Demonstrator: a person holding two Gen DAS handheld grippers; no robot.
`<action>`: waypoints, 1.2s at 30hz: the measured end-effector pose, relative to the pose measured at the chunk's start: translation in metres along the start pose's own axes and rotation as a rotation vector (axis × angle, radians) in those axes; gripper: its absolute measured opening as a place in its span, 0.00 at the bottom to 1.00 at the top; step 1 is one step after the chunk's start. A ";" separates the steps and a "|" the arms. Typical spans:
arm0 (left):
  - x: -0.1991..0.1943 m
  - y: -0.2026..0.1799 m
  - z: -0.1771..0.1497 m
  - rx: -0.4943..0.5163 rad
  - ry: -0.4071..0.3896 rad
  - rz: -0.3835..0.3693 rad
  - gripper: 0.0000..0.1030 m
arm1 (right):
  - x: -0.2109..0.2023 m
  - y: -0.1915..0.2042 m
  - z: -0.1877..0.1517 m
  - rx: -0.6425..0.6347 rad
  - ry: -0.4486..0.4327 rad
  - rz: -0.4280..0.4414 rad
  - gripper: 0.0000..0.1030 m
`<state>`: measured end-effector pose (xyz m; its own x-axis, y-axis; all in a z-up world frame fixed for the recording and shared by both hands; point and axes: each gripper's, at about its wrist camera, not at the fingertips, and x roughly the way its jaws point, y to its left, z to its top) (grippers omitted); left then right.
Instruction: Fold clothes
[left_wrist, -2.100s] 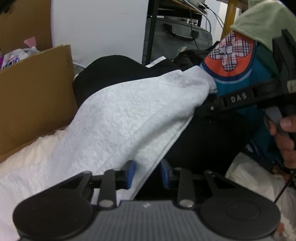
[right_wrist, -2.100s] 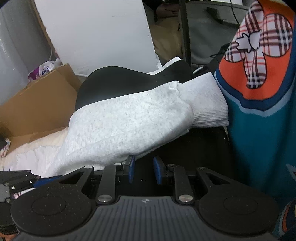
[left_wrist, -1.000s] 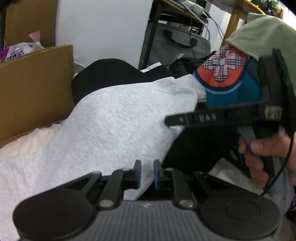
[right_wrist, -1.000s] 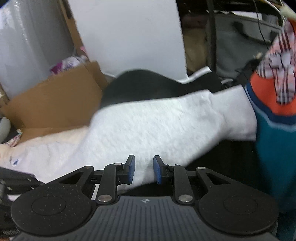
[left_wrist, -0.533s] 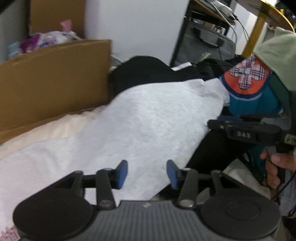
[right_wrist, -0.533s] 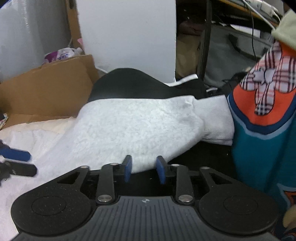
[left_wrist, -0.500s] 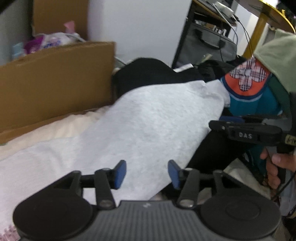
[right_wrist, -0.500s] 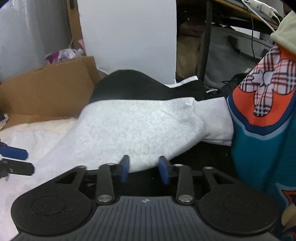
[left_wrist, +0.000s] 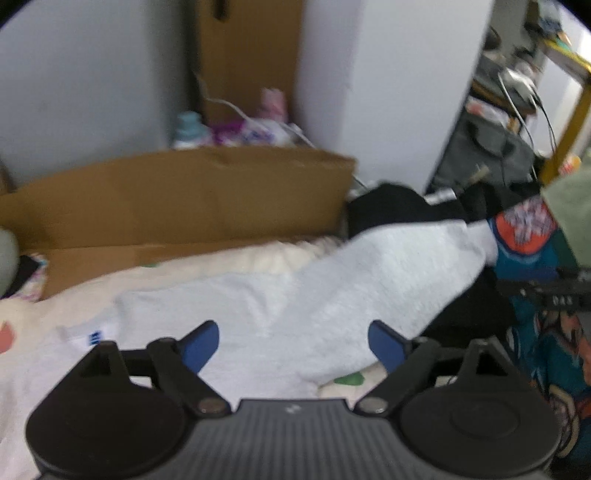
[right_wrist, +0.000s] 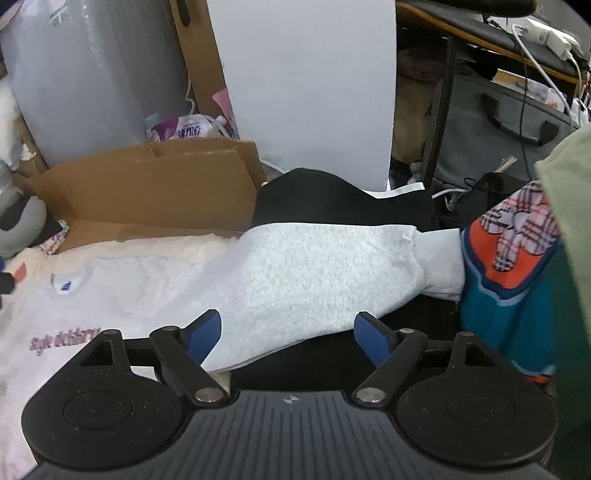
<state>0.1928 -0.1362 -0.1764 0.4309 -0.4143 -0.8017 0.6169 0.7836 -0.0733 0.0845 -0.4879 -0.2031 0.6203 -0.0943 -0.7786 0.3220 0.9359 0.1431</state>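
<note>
Your right gripper (right_wrist: 287, 334) view shows the pink print on the grey sweatshirt (right_wrist: 295, 280); your blurred left gripper (left_wrist: 293, 341) view does not. Both jaws, clamped on its sleeve earlier, have just been opening and stand apart, empty above the sleeve draped rightward.

Right tongs (right_wrist: 287, 334): the jaws stand wide apart and have just been opening; the blue pads (right_wrist: 204, 331) grip nothing.
Grey sweatshirt (right_wrist: 155, 295): lies spread out, with pink lettering at the left and a small label near the collar.
Sleeve (right_wrist: 325, 273): stretches to the right, and its ribbed cuff (right_wrist: 441, 264) touches the teal and orange garment (right_wrist: 506, 273).
Black garment (right_wrist: 332, 199): lies behind the sleeve.
Cardboard box (right_wrist: 155, 192): stands open at the back left.
White panel (right_wrist: 306, 85): stands upright behind the box.
</note>
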 end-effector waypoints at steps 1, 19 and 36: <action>-0.013 0.005 0.002 -0.020 -0.009 0.011 0.88 | -0.008 0.001 0.004 0.003 0.007 0.002 0.84; -0.242 0.096 -0.003 -0.178 -0.105 0.202 0.96 | -0.174 0.061 0.100 -0.123 -0.014 0.082 0.91; -0.371 0.194 -0.087 -0.317 -0.095 0.362 0.99 | -0.255 0.125 0.162 -0.245 -0.071 0.150 0.94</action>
<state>0.0956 0.2102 0.0555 0.6479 -0.1180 -0.7525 0.1919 0.9813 0.0113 0.0831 -0.4018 0.1123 0.6994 0.0359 -0.7138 0.0459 0.9944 0.0949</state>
